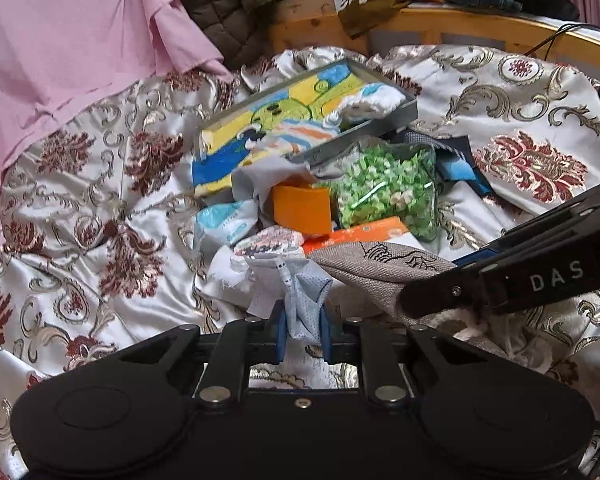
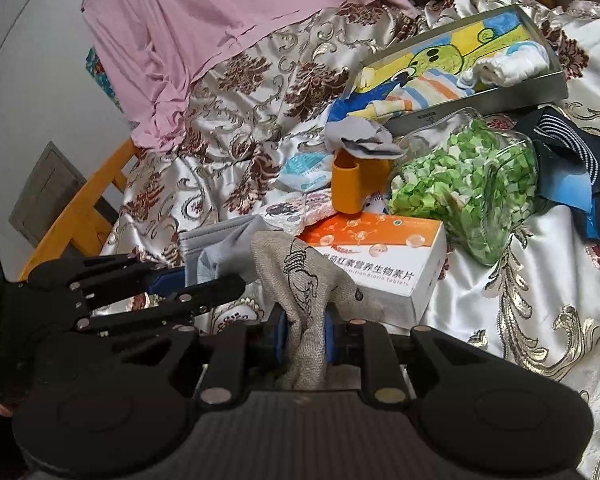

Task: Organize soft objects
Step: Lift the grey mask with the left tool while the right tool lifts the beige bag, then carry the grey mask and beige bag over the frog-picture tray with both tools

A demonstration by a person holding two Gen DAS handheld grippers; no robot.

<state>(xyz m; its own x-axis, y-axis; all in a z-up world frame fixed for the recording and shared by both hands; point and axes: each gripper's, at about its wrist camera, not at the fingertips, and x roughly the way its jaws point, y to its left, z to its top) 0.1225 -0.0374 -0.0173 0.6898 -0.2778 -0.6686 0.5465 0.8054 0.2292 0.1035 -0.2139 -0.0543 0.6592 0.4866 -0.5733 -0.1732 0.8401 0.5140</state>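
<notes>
Left claw (image 1: 303,334): clamped narrow on a bunched pale-blue mesh cloth (image 1: 306,312), blue pads pressing both sides.
Right claw (image 2: 305,338): pinched tight on a beige woven fabric pouch with black line drawing (image 2: 300,280), which hangs up through the pads.
Landmark: the white-and-orange cardboard tablet box (image 2: 380,264) on the bed's floral satin bedspread (image 2: 520,320).
Where the soft things are: pouch just in front of the box, touching its near face; mesh cloth just left of it.
Step in hand, my read: both pieces gripped, ready to lift clear of the pile.
How to do it well: raise each straight up so trailing fabric doesn't drag the box or the orange plastic cup (image 2: 354,186) behind it; keep the claws apart so the cloths don't tangle.
Grey shallow tray (image 2: 500,98): beyond the box, holding a yellow-blue cartoon cloth and a rolled white sock (image 2: 512,66).
Clear plastic bag (image 2: 468,176): right of the box, packed with green-and-white bits.
Orange cup: a grey sock (image 2: 360,138) draped over its rim; inside hidden.
</notes>
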